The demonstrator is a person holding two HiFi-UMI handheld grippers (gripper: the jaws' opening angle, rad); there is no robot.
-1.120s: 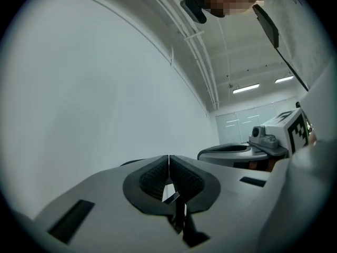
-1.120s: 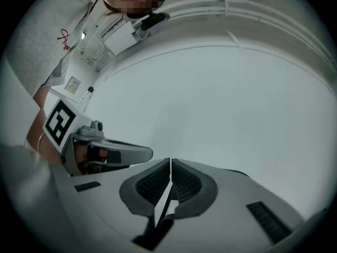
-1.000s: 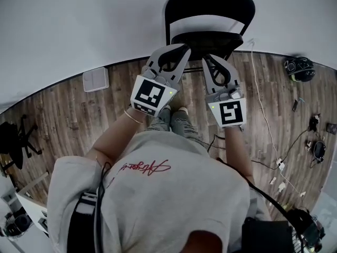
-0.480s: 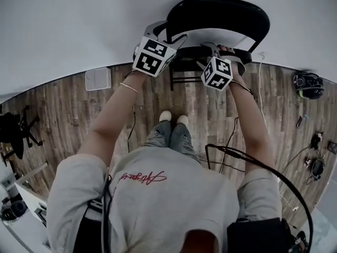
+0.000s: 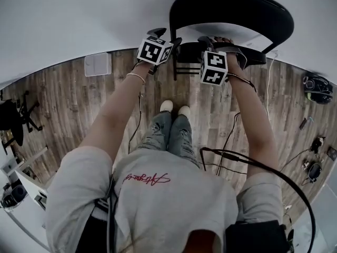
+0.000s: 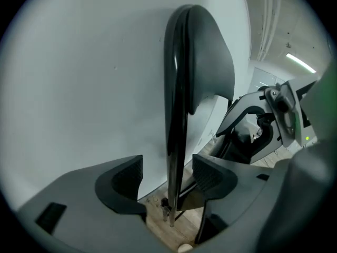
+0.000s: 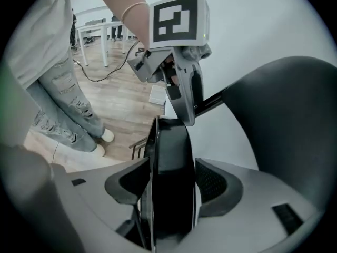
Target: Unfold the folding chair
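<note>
**Wood floor, white wall: both tongs at the chair**

Your folding chair [image 5: 231, 9] stands at the far edge of the floor [image 5: 63, 104], against the wall [image 5: 79, 20] and straight ahead of your shoes [image 5: 174, 108]. Both your arms reach forward and down to it, nearly straight. Your left forearm [image 5: 116, 109] angles in toward the chair's left side, and your right forearm [image 5: 253, 115] runs up to the seat. Your left gripper [image 6: 167, 175] has its jaws opening. The chair's thin frame tube [image 6: 174, 141] stands between them, clear of both pads. Your right gripper [image 7: 171, 186] points more steeply down. Its jaws are spread around the thick black seat edge [image 7: 171, 152], which nearly fills the gap, leaving a pale sliver beside one pad.
</note>
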